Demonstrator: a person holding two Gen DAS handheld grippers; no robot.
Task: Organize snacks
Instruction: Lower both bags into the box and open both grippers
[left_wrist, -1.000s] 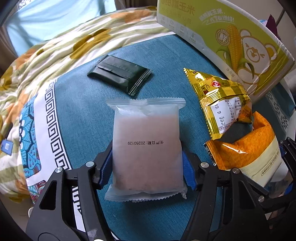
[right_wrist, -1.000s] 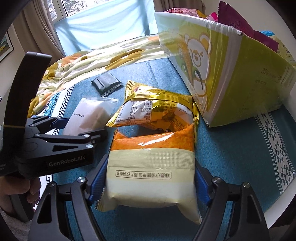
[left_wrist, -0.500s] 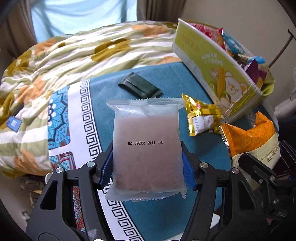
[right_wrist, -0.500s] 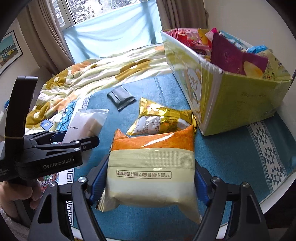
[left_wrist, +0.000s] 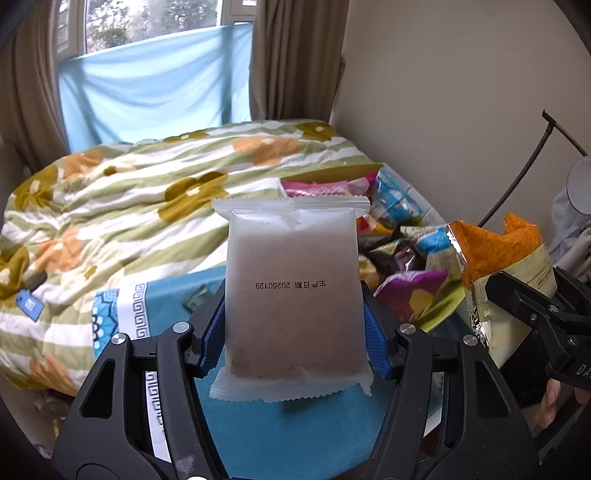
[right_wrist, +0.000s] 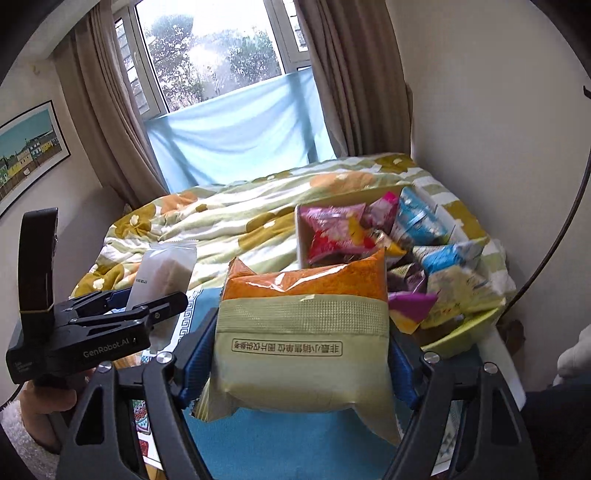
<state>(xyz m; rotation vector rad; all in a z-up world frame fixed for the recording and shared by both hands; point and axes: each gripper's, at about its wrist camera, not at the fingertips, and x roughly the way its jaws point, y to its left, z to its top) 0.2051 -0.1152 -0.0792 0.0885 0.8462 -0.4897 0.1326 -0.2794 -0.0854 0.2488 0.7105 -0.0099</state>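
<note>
My left gripper is shut on a frosted white snack packet with a pinkish filling, held upright above the blue table cloth. My right gripper is shut on an orange and pale green snack bag; that bag also shows at the right of the left wrist view. The snack box, full of several colourful packets, lies beyond and right of both grippers. A dark green packet shows on the cloth behind the left finger. The left gripper shows in the right wrist view.
A bed with a floral quilt lies beyond the table. A wall stands to the right, with a thin black cable along it. Curtains and a window are at the back.
Both grippers have lifted and tilted up with their packets still held. The views now look over the open top of the snack box instead of down at the table. The gold packet is out of sight.
</note>
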